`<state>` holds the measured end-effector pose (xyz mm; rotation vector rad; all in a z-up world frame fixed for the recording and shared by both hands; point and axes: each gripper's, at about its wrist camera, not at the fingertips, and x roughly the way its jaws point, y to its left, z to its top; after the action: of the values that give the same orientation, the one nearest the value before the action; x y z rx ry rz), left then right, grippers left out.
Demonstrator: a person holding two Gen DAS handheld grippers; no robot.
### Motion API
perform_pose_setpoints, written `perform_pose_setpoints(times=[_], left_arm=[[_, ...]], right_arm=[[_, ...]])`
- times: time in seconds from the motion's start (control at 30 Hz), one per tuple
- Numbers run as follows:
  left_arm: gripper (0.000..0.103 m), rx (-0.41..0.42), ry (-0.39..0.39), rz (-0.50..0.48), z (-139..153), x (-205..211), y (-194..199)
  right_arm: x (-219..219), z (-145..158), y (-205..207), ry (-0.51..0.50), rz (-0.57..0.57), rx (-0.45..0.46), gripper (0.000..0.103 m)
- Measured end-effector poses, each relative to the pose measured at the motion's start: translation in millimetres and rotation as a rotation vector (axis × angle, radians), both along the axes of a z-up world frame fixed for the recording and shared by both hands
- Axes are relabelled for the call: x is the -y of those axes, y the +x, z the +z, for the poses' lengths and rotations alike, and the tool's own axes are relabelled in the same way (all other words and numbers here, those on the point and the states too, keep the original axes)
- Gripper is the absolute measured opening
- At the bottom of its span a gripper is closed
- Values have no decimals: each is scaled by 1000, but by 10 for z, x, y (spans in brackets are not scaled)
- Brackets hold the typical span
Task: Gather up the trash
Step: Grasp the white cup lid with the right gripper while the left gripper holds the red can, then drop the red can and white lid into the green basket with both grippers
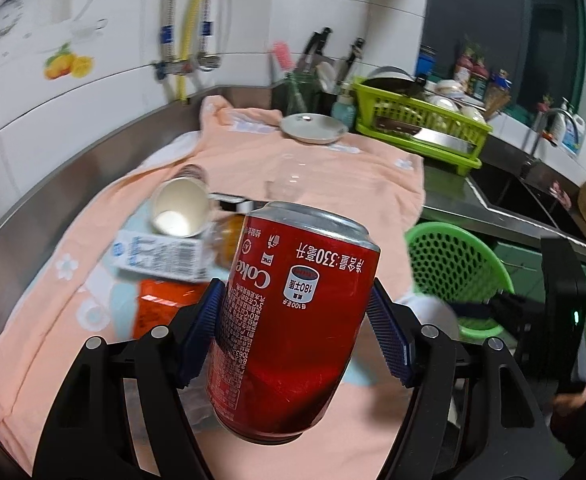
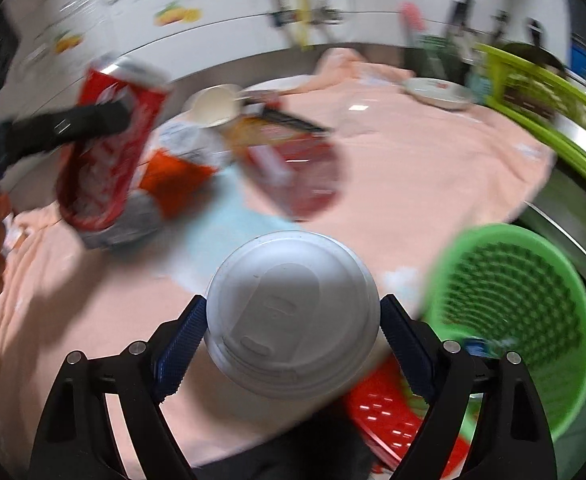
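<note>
Towel [image 1: 313,168] spread over counter, wall behind; Coke can [image 1: 293,320] between left gripper [image 1: 295,322] pads, lifted above towel's near part; far-left of can a trash heap: paper cup [image 1: 179,208] on its side, carton [image 1: 161,256] just nearer, packet [image 1: 165,304] nearest; plate [image 1: 313,128] at towel's far edge; dish rack [image 1: 417,124] right of plate; sink [image 1: 521,196] further right; perforated basket [image 1: 457,264] near right, off towel's edge; lidded cup [image 2: 293,312] between right gripper [image 2: 293,324] pads, left of basket.

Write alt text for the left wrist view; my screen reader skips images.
The left tool grips a red Coke can above a peach towel on a steel kitchen counter. Behind it lie a tipped paper cup, a milk carton and an orange packet, with a green basket to the right.
</note>
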<state>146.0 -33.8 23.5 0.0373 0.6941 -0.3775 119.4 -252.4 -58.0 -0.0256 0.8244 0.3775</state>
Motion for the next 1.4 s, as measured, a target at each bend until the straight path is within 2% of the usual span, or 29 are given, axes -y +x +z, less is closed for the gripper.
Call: perform_pose_setpoints(times=[0.3, 0.57, 0.7, 1.0, 1.17, 1.4], left_arm=[[70, -29, -19, -113, -55, 778, 166], [69, -82, -9, -208, -241, 1578, 327], [69, -129, -7, -238, -408, 1901, 440], [69, -214, 16, -280, -839, 2461, 653], [69, -248, 5, -289, -994, 2586, 700], [69, -253, 6, -298, -1043, 2682, 703]], right_arm=[[1211, -175, 130, -74, -259, -38, 83], [1852, -544, 251, -100, -382, -114, 83], [1991, -709, 306, -92, -404, -152, 84], [2141, -760, 294, -80, -407, -162, 84], [2179, -689, 215, -84, -408, -139, 87], [2178, -592, 102, -110, -404, -106, 87]])
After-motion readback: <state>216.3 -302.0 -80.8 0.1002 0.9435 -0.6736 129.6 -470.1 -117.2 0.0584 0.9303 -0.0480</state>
